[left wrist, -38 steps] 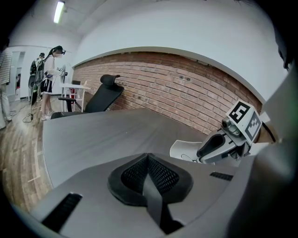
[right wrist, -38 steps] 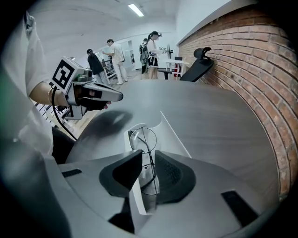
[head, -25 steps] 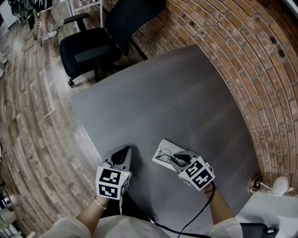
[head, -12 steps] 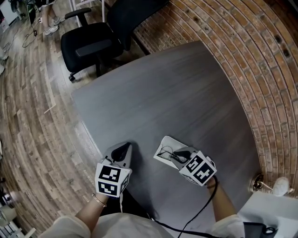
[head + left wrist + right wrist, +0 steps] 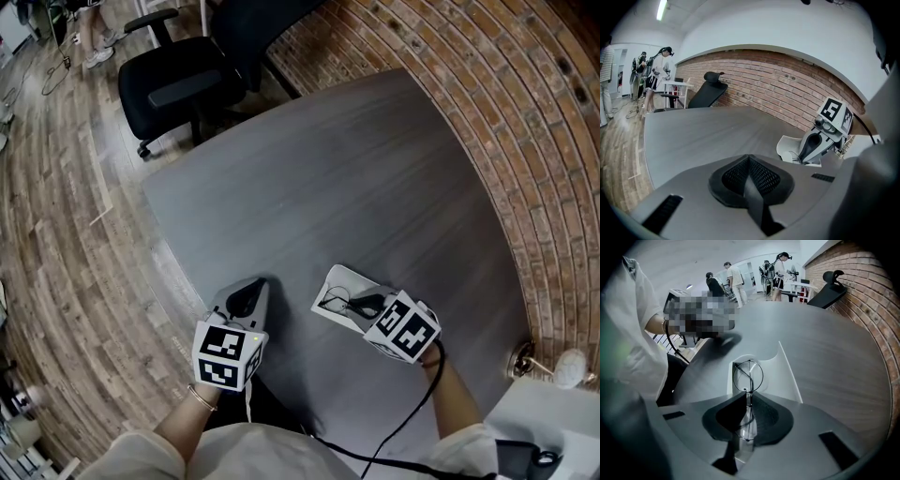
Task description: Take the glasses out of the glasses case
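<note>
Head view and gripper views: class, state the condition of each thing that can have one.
Glasses case: open, lying on the table.
Glasses: clamped at one lens, the other over the case.
Right gripper: jaws shut on the glasses.
Left gripper: jaws together, empty.

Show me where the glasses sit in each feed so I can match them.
Head view: lower centre, glasses at the open white case, by the right gripper's tip.
Left gripper view: glasses too small to make out; white case right of centre.
Right gripper view: centre, glasses between the jaws.
Shared landmark: the white case.
</note>
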